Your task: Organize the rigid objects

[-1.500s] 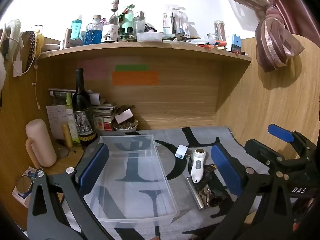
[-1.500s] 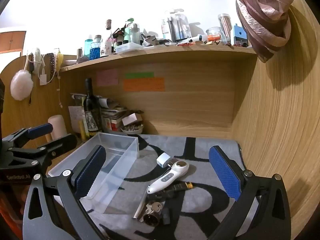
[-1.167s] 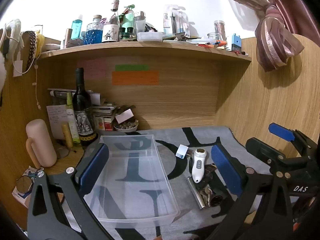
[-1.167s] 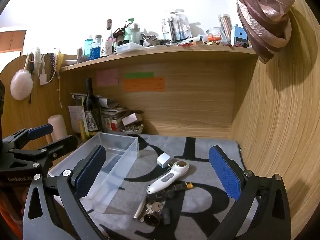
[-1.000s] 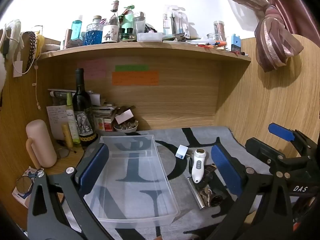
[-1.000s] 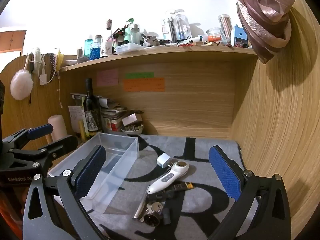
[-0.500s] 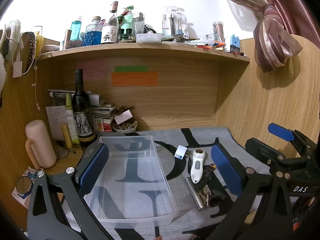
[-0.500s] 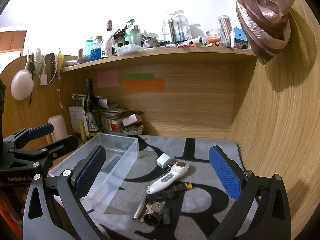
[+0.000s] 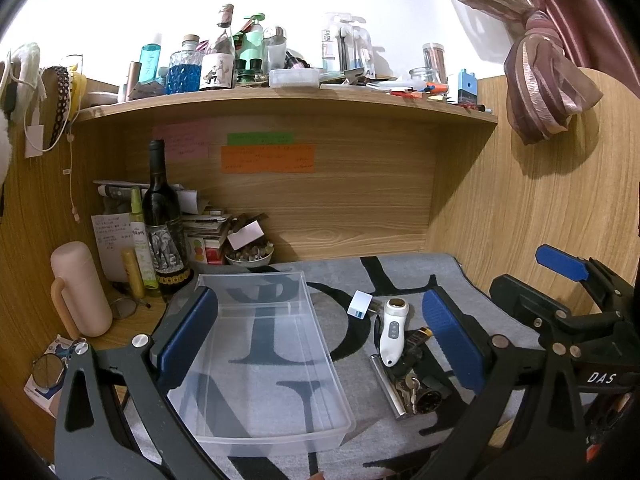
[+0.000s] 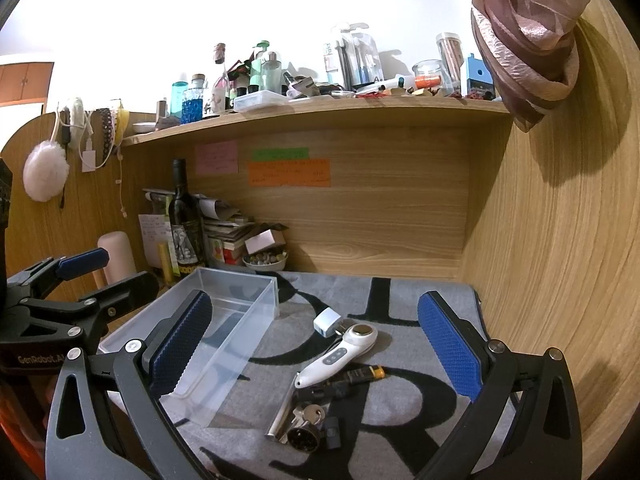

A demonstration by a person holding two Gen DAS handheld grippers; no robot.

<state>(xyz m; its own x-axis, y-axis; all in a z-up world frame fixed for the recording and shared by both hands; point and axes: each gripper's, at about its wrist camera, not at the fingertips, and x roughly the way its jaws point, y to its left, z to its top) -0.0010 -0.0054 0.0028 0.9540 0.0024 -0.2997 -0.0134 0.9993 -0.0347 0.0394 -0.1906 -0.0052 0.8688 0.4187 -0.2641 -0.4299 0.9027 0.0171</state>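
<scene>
A clear plastic bin [image 9: 260, 344] stands empty on the grey mat; it also shows in the right wrist view [image 10: 224, 320]. To its right lies a pile: a white handheld device [image 9: 393, 330] [image 10: 340, 354], a small white charger cube [image 9: 360, 304] [image 10: 327, 322], a metal bar [image 9: 387, 386] [image 10: 280, 414], keys [image 10: 308, 416] and a black round thing [image 10: 301, 438]. My left gripper [image 9: 320, 334] is open and empty above the bin's right side. My right gripper [image 10: 316, 354] is open and empty, hovering above the pile.
A wine bottle [image 9: 162, 216], a pink flask [image 9: 80, 292], stacked papers and a small bowl [image 9: 249, 256] crowd the back left. A cluttered shelf [image 9: 280, 96] hangs above. A wooden wall [image 10: 560, 260] closes the right side.
Both views shift very slightly; nothing on the mat has moved and both grippers stay open.
</scene>
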